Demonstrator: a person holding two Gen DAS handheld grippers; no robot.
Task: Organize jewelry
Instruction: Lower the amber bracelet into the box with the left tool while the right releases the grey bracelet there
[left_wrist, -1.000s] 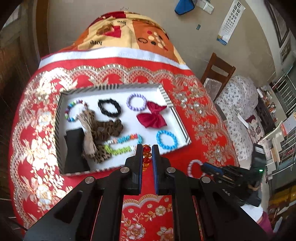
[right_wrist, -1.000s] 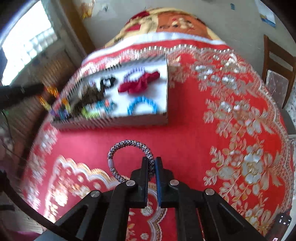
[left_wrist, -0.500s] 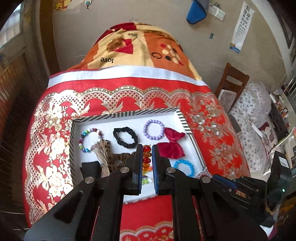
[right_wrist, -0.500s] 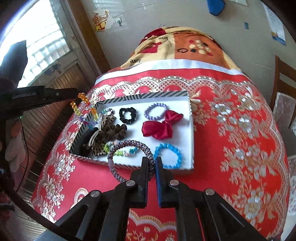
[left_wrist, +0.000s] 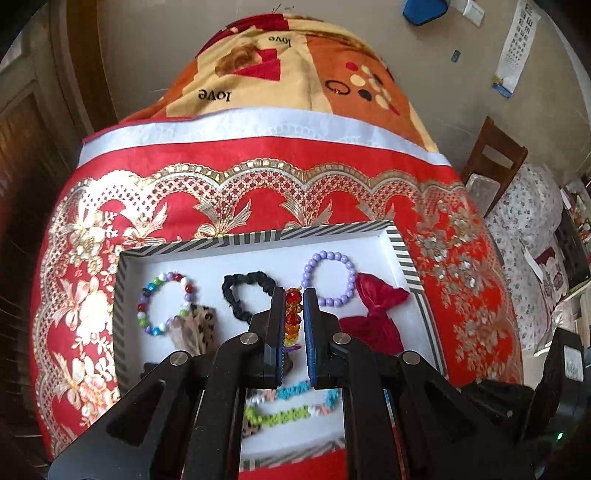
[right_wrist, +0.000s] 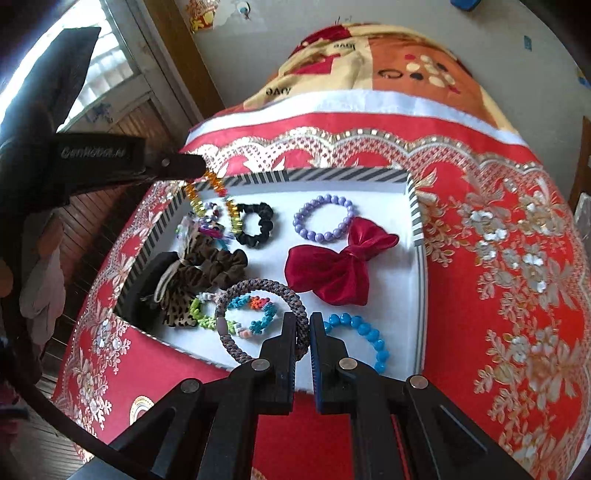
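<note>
An orange-and-red crystal bead bracelet (left_wrist: 293, 316) is pinched by the left gripper (left_wrist: 294, 325), a grey braided cord bracelet (right_wrist: 258, 317) apparently by the right gripper (right_wrist: 303, 345), both above the striped-rim white tray (right_wrist: 415, 221); tangling with laid pieces is risked.

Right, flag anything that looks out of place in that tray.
Nothing damaged or spilled. Only the leopard-print scrunchies look untidy, heaped over the black block in the striped tray while the bracelets lie flat, spaced apart.
</note>
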